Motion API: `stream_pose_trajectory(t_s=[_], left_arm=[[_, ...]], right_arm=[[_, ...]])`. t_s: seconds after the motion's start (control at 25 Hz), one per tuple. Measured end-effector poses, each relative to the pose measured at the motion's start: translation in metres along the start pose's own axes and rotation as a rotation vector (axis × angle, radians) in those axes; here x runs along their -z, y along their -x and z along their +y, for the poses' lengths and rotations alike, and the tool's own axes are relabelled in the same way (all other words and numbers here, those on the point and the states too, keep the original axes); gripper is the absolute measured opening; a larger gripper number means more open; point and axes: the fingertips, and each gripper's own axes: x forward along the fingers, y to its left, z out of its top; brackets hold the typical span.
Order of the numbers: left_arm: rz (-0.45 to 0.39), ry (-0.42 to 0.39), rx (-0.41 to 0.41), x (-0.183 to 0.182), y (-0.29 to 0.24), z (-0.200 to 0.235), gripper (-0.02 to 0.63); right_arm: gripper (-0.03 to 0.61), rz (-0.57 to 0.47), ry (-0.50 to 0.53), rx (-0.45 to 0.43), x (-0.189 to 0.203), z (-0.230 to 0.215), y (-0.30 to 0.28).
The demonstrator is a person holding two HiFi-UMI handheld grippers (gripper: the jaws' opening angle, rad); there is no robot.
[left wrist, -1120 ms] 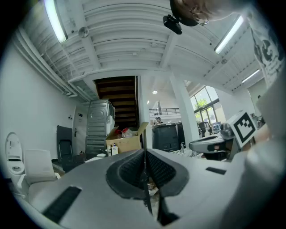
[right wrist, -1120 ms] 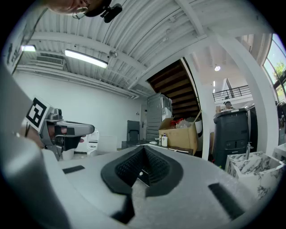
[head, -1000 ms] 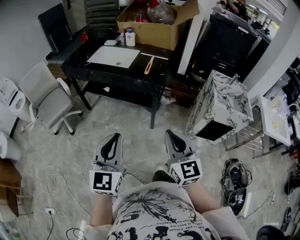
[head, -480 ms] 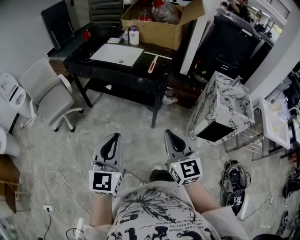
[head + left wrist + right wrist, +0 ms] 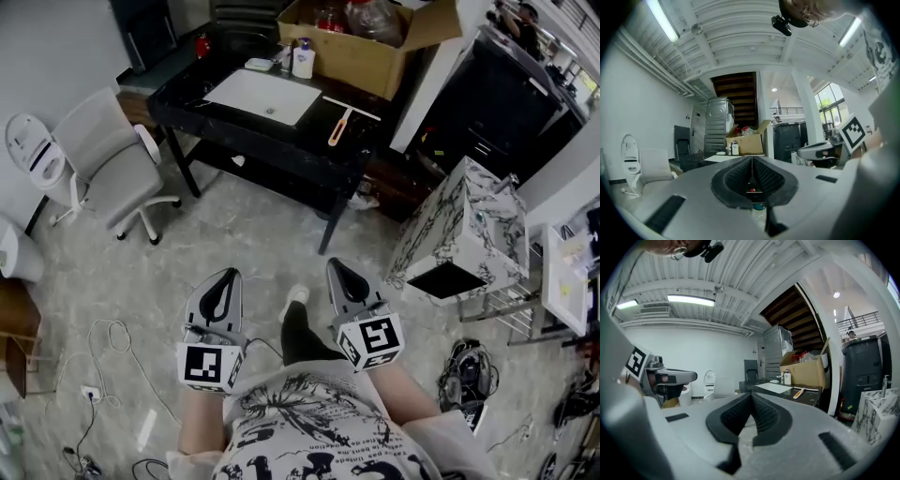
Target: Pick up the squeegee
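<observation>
While both grippers hang well short of the black table (image 5: 292, 141), the squeegee (image 5: 339, 124) lies on its top at twelve o'clock from the right gripper (image 5: 336, 268) (the nearer one), with its handle trailing toward seven o'clock. The left gripper (image 5: 228, 275) and the right are both clenched on nothing.

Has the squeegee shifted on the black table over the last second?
No. The squeegee still lies right of the white basin; only the camera moved.
</observation>
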Motion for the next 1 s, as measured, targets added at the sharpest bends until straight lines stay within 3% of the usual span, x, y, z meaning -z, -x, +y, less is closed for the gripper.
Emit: stream_pose_trajectory(t_s=[0.28,0.6,0.88,1.0], left_arm=[[0.015,-0.005,-0.038,0.000,-0.089,0.052,0.012],[0.001,-0.042,0.004,-0.014,-0.236,0.089,0.014],[-0.007,-0.068,0.056,-0.021,-0.346,0.093,0.014],[0.029,-0.074,0.093,-0.017,-0.372,0.086,0.014]], right_arm=[[-0.008,0.005,-0.025,-0.018,-0.011,-0.045,-0.106],[-0.008,-0.016,-0.028,0.039,-0.036,-0.141,-0.221],[-0.008,-0.009,-0.029,0.087,-0.040,-0.220,-0.285],[-0.008,0.003,-0.042,0.106,-0.035,-0.244,-0.302]])
